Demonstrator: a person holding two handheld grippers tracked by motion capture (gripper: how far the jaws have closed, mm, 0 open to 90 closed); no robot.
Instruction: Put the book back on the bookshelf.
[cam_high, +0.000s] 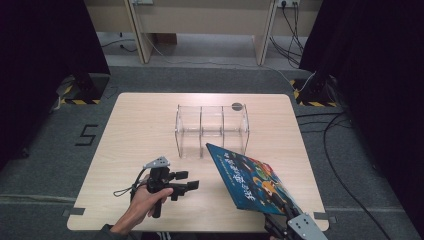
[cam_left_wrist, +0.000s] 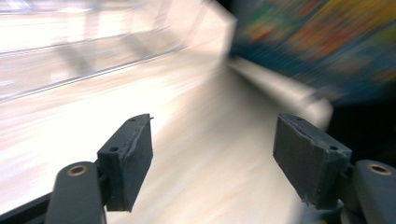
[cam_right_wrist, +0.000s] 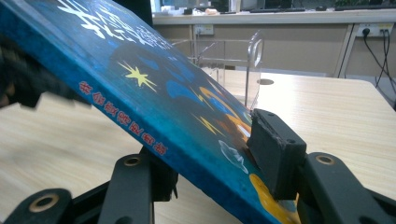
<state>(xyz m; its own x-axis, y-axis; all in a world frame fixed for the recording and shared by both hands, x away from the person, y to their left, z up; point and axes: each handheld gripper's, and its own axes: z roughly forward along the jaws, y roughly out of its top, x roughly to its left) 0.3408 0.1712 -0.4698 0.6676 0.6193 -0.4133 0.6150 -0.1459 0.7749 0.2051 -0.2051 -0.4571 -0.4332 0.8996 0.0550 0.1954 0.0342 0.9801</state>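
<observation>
Black pads of our right gripper (cam_right_wrist: 212, 163) pinch the blue book (cam_right_wrist: 154, 100) across its thickness, one jaw under the spine edge, the other pressing on the cover. From this gripper the book rises tilted, up and away toward the clear acrylic organizer (cam_right_wrist: 229, 56) beyond its far corner. Our right gripper view shows red characters along the spine and yellow stars on the cover; the high view shows instead the whole cover, with bright cartoon figures, held above the wooden table (cam_high: 140, 130). Our left gripper (cam_high: 187, 181), off to the left of the book, has its jaws spread with nothing between them; its own view is blurred, with the book's colours at upper right.
</observation>
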